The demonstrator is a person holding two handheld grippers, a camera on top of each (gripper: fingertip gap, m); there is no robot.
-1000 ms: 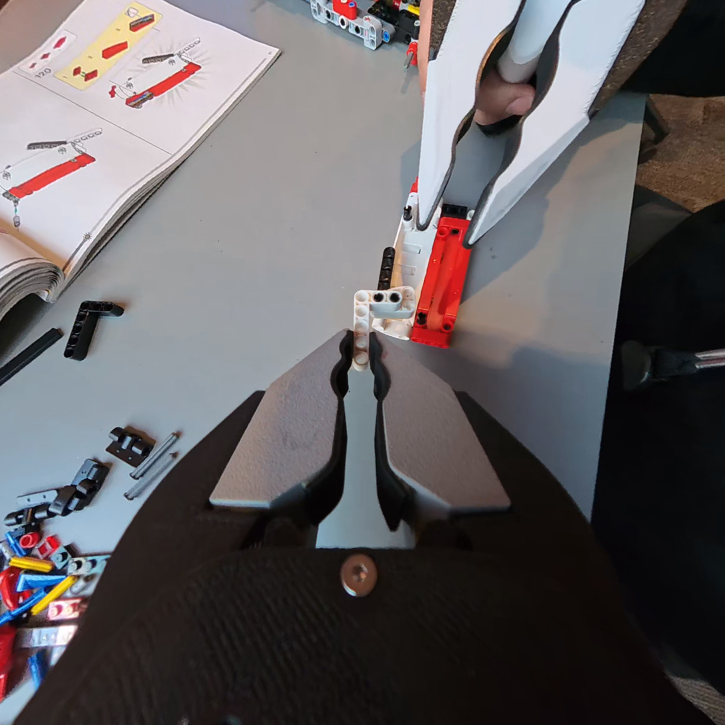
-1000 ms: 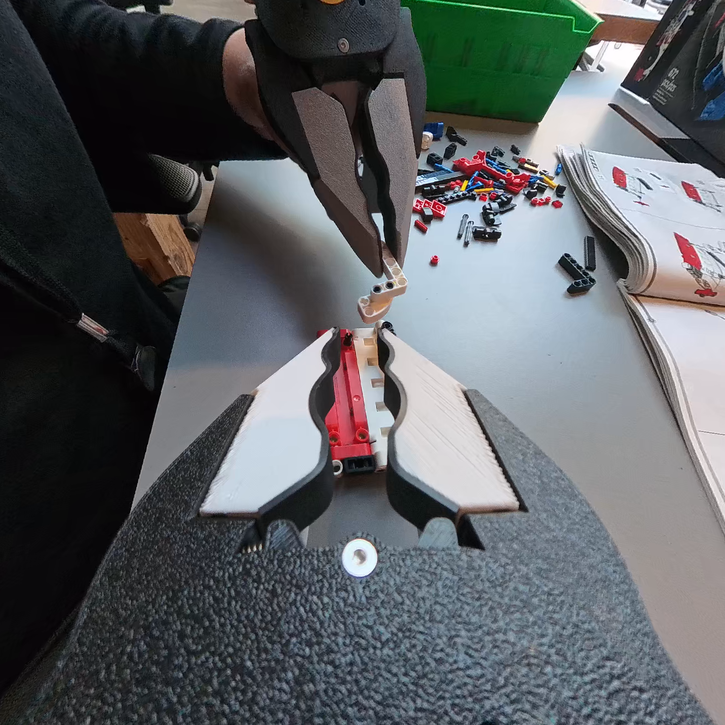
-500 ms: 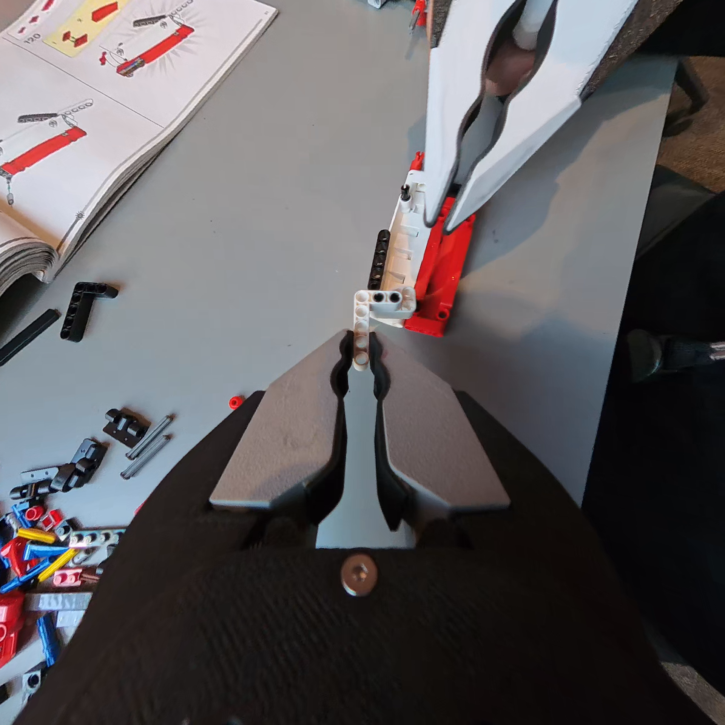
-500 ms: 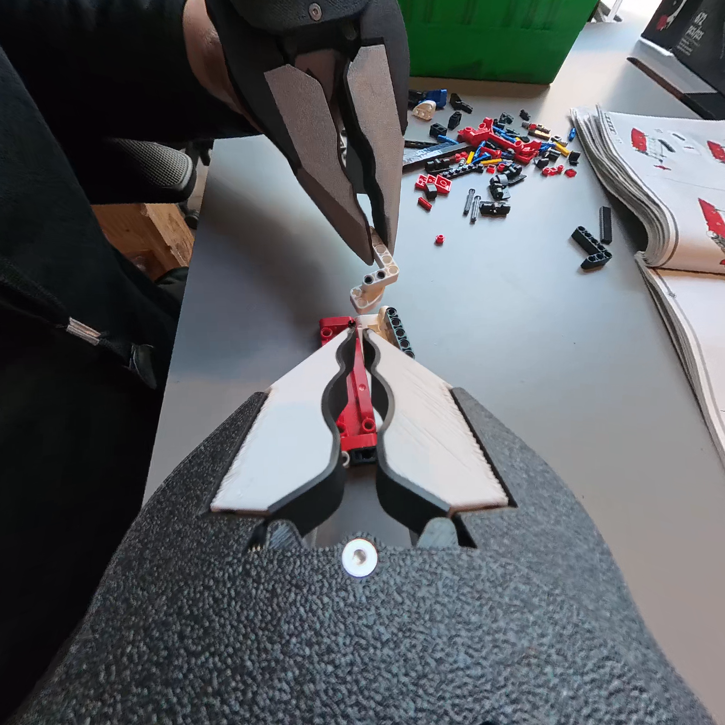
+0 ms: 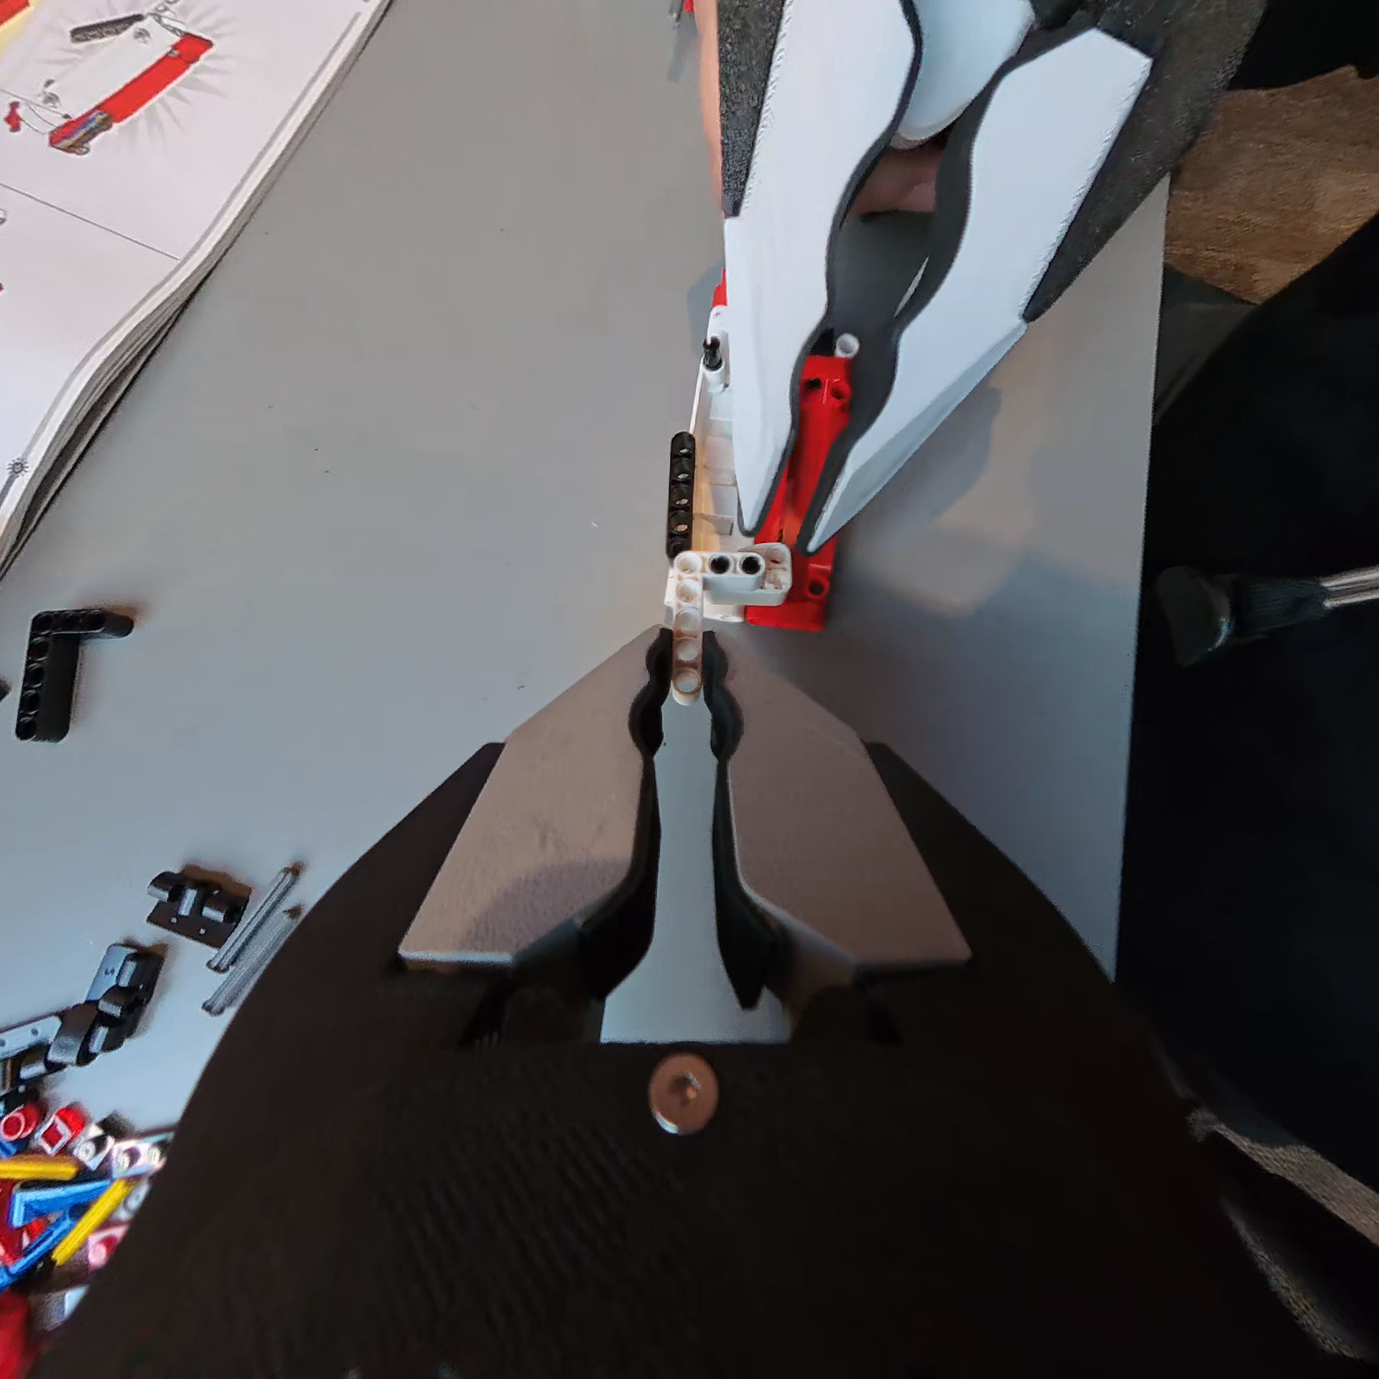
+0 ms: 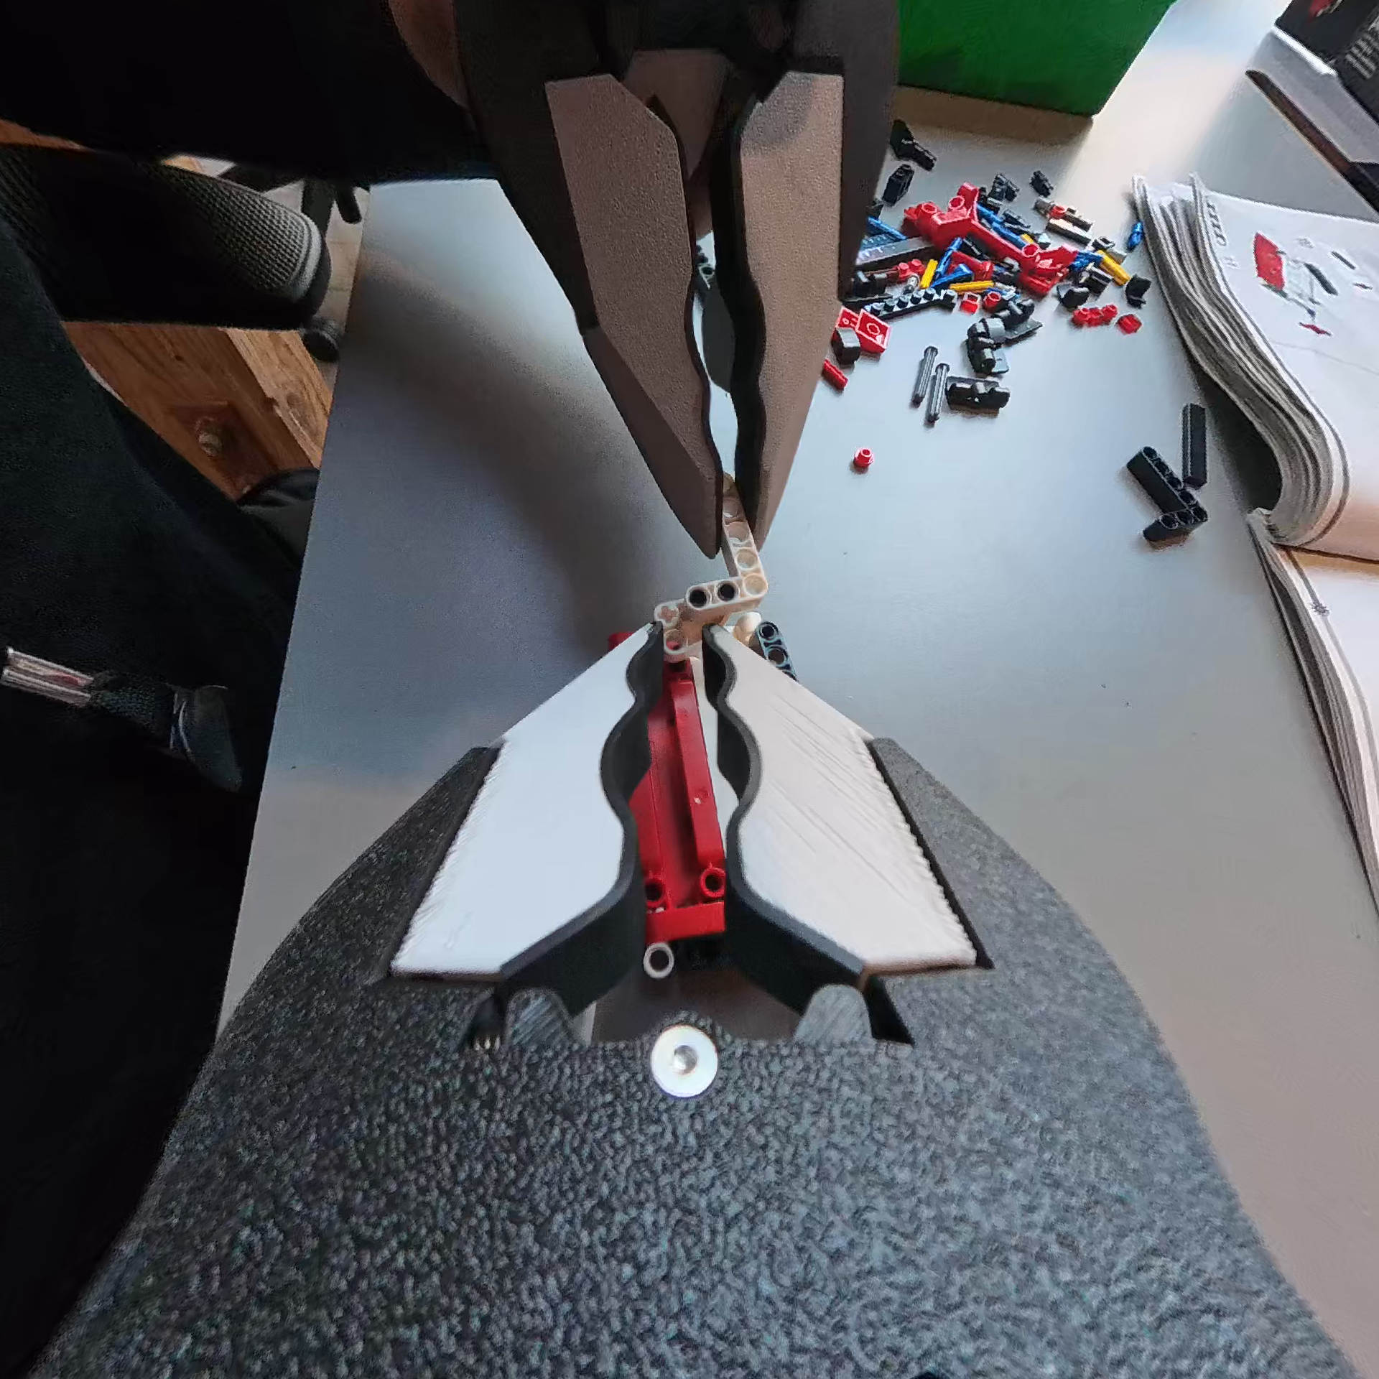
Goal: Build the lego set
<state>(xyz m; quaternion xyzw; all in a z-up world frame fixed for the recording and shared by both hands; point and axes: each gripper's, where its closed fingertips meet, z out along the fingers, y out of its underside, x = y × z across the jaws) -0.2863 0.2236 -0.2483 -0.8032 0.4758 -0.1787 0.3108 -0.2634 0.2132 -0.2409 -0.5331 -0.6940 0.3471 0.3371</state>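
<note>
My left gripper (image 5: 686, 649) is shut on one leg of a white L-shaped beam (image 5: 698, 597). The beam's other leg meets the near end of a long red and white assembly (image 5: 813, 418) on the grey table. My right gripper (image 6: 683, 634) is shut on that assembly (image 6: 675, 806), which lies lengthwise between its white fingers. In the right wrist view the left gripper (image 6: 735, 522) comes down from above and holds the white beam (image 6: 716, 597) against the assembly's far end. In the left wrist view the right gripper (image 5: 783, 530) reaches in from the top. A black beam (image 5: 681, 485) sits along the assembly's side.
An open instruction booklet (image 5: 112, 186) lies at the far left. A pile of loose pieces (image 6: 985, 269) lies beyond the work spot, and a green bin (image 6: 1030, 45) stands behind it. A black L-beam (image 5: 52, 664) lies alone. The table edge (image 5: 1134, 671) is close on the right. The black L-beam (image 5: 52, 664) is about equally far from each gripper, around 20 cm. The right camera catches it too, in the right wrist view (image 6: 1169, 488).
My right gripper closed on the red and white assembly and slid further along it. My left gripper brought the white L-beam up to the assembly's end.
</note>
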